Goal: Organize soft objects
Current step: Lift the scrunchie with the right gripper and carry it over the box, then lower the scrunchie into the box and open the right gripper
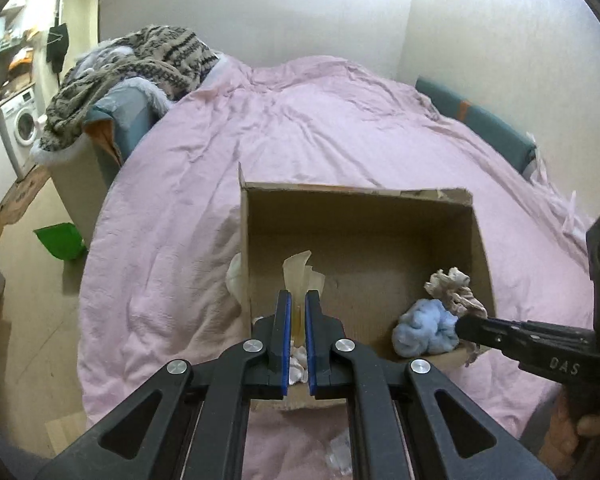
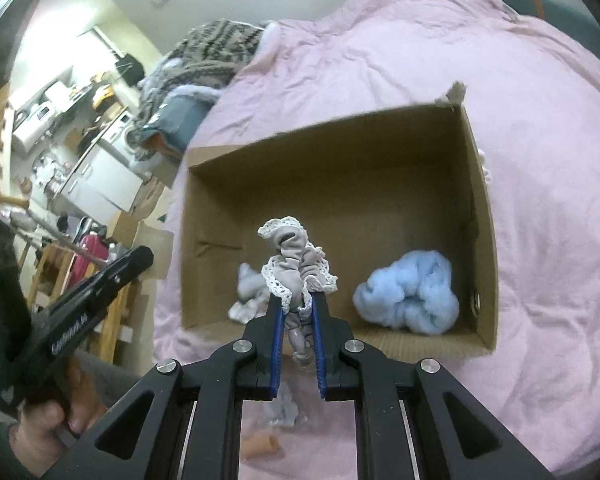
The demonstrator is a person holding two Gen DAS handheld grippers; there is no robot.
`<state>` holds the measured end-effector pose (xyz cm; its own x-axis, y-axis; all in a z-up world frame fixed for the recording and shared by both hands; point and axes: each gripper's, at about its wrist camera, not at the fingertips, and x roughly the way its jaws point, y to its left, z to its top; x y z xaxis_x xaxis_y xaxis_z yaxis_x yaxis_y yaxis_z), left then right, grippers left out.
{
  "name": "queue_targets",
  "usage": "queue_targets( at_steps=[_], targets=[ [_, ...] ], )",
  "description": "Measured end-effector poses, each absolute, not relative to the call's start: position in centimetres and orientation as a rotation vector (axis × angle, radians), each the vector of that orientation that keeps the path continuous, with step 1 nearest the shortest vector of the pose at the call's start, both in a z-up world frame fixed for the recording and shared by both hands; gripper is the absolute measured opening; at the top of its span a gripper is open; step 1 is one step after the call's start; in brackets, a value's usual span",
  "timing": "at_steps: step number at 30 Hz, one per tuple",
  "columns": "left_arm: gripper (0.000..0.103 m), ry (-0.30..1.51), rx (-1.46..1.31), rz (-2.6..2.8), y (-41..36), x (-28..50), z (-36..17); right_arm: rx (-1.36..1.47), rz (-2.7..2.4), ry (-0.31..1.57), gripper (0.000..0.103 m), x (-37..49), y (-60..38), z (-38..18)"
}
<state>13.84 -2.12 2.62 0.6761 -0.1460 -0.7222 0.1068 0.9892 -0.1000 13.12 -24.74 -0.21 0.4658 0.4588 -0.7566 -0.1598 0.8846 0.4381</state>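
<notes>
An open cardboard box [image 1: 360, 216] [image 2: 332, 148] lies on a pink bedspread. My left gripper [image 1: 298, 300] is shut on a cream, translucent soft piece [image 1: 300, 276] over the box's near left corner. My right gripper [image 2: 296, 300] is shut on a grey cloth with white lace trim [image 2: 296, 256], held above the box's front edge; it also shows in the left wrist view [image 1: 452, 286]. A fluffy light blue bundle [image 2: 408, 300] [image 1: 424, 330] lies inside the box at the right. A pale grey-white soft item [image 2: 246, 292] lies at the box's near left.
The pink bedspread [image 1: 300, 128] covers the whole bed. A striped knit blanket [image 1: 140, 68] is heaped at the bed's far left. Small soft pieces [image 2: 284, 408] lie on the bedspread under the right gripper. A green bag [image 1: 60, 240] lies on the floor at left.
</notes>
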Motion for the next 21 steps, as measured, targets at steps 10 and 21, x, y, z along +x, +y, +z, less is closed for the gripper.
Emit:
queue_targets(
  at_steps=[10,21],
  targets=[
    [0.006,0.933,-0.081,-0.113,-1.9,16.2,-2.1,0.338,0.322,1.125,0.015,15.1,-24.2,-4.6],
    [0.007,0.927,-0.065,-0.105,-1.8,15.7,-2.7,0.310,0.299,1.172,0.015,15.1,-23.8,-5.9]
  ],
)
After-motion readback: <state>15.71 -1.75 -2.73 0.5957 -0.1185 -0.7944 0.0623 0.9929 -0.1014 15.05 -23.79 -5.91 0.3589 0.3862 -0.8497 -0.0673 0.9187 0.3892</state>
